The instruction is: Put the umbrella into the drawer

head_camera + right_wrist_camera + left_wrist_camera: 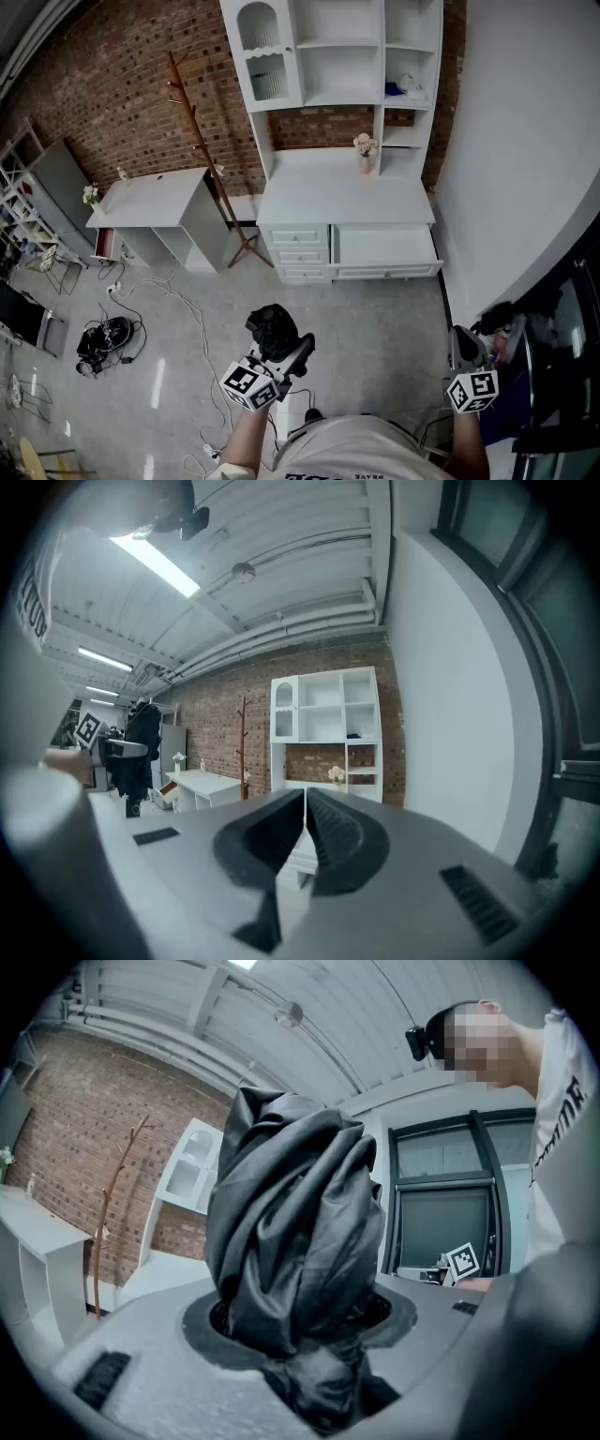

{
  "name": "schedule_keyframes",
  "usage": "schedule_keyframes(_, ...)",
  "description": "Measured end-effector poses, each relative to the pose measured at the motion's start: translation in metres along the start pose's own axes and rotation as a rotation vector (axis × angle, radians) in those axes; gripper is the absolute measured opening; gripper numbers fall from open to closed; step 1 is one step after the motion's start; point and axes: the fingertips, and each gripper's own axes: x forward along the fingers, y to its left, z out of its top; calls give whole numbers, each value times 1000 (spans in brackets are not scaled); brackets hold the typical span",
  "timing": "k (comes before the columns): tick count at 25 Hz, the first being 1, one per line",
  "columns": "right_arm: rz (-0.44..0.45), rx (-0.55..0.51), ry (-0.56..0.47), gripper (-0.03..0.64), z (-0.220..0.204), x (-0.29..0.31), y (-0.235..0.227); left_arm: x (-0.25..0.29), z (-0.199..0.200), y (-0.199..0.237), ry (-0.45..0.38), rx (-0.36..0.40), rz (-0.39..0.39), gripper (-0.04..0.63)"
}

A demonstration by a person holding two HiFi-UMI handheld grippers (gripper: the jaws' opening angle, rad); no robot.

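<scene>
My left gripper (286, 354) is shut on a folded black umbrella (271, 328), held level over the floor in front of the person. In the left gripper view the crumpled black umbrella (291, 1232) fills the gap between the jaws and stands out past them. My right gripper (462, 349) hangs at the right near the wall, shut, its dark pads (328, 841) meeting with nothing between them. Ahead stands a white cabinet (342, 202) whose wide right-hand drawer (389, 271) is pulled out. The right gripper view shows the same cabinet (323, 724) far off.
A wooden coat rack (199, 141) stands left of the cabinet, and a white desk (150, 202) further left. Cables and a black bundle (105, 339) lie on the floor at left. A white wall (525, 169) runs along the right. A small flower vase (364, 152) sits on the cabinet top.
</scene>
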Motion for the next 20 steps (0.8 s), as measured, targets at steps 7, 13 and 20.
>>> schedule_keyframes(7, 1, -2, 1, 32, 4, -1, 8, -4, 4, 2, -1, -4, -7, 253)
schedule_keyframes(13, 0, -7, -6, 32, 5, -2, 15, -9, 0, 4, -2, -7, -11, 253)
schedule_keyframes(20, 0, 2, -4, 34, 9, -4, 28, -20, 4, 8, -3, -9, -21, 253)
